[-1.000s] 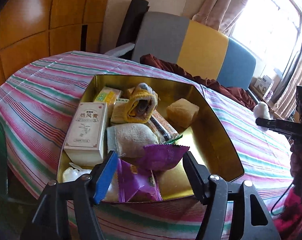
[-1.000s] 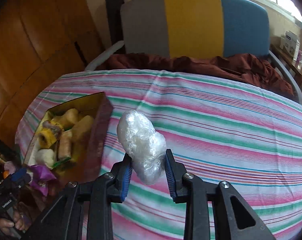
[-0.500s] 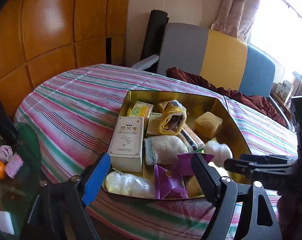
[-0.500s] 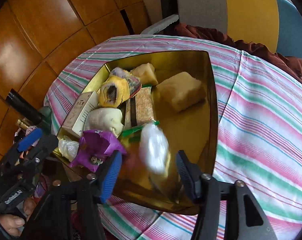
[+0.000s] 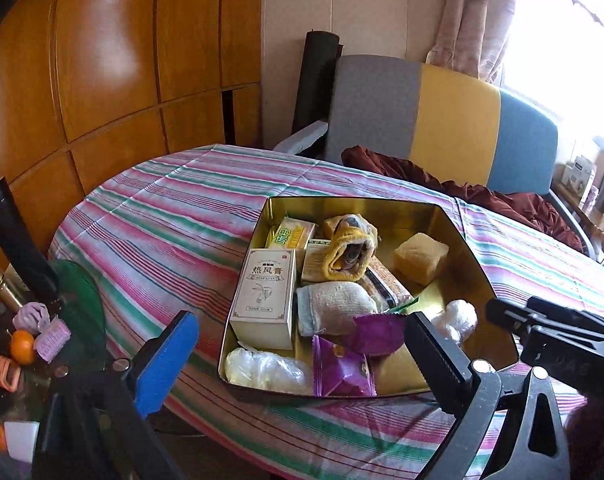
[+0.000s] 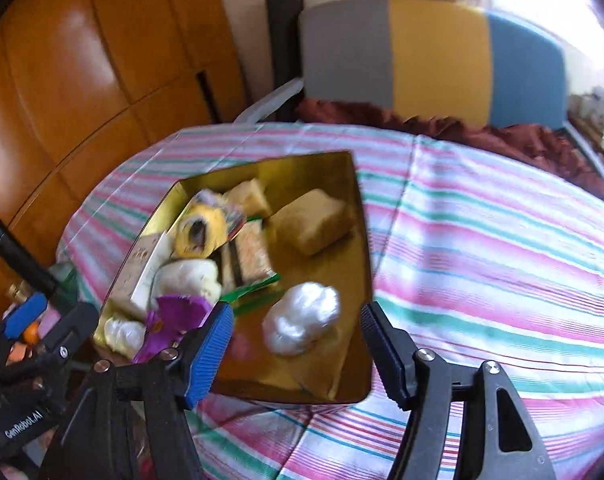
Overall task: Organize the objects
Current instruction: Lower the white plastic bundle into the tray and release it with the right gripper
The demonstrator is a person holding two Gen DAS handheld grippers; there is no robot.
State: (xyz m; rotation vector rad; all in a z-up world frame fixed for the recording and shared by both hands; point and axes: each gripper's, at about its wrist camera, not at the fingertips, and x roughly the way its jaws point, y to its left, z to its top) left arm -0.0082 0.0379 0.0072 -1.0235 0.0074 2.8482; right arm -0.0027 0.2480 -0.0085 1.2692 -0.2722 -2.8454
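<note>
Both tools hang over the gold tin (image 5: 478, 264) with their jaws opening and nothing between them. One plastic-wrapped white bundle (image 6: 302, 322) lies free on the tin's bare floor, beyond the right tool (image 6: 296, 354); the left tool (image 5: 302, 354) hovers by the purple packets (image 5: 342, 368), apparently sorted into their corner.

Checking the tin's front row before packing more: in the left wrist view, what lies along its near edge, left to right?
Clear plastic-wrapped bundle → purple snack packet → white plastic-wrapped ball, all inside the gold tin.
</note>
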